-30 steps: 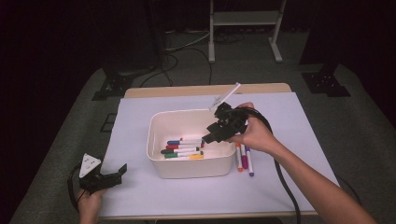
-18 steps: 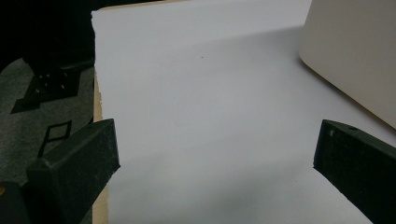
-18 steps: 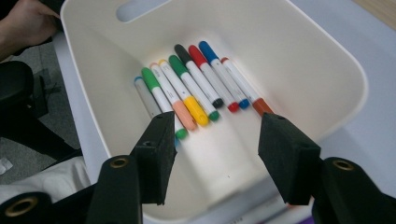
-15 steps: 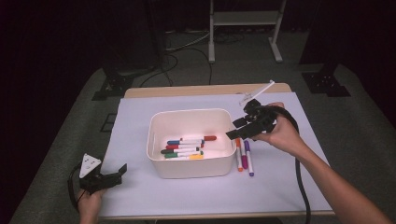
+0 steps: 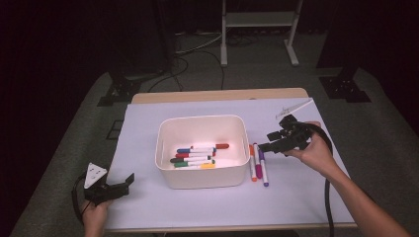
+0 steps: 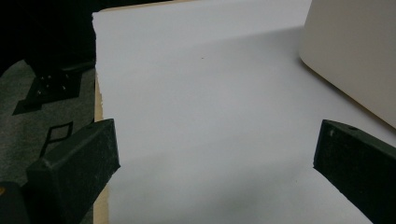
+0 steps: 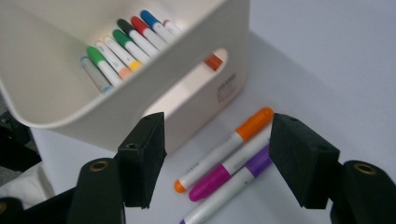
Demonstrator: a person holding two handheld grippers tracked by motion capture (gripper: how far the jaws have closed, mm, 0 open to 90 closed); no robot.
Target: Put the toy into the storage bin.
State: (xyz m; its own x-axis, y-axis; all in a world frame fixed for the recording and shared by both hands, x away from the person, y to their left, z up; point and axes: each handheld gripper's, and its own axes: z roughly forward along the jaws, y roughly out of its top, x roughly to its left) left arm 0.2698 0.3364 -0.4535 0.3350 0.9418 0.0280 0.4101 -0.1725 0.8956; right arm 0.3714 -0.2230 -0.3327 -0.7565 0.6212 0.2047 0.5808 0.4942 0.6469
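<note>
Right gripper [image 7: 217, 156], jaws just opening wide and empty, is hovering over the orange marker [image 7: 224, 149] beside the bin [image 7: 140, 74].

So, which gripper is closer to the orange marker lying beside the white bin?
The right gripper: it hovers just beside the orange marker, jaws open above the loose markers. The left gripper sits at the near left table corner, across the white bin.

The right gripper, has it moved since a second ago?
Yes. The right gripper has swung from over the white bin to the bin's right side, above the three markers on the table, and its jaws have just been opening, with nothing between them.
</note>
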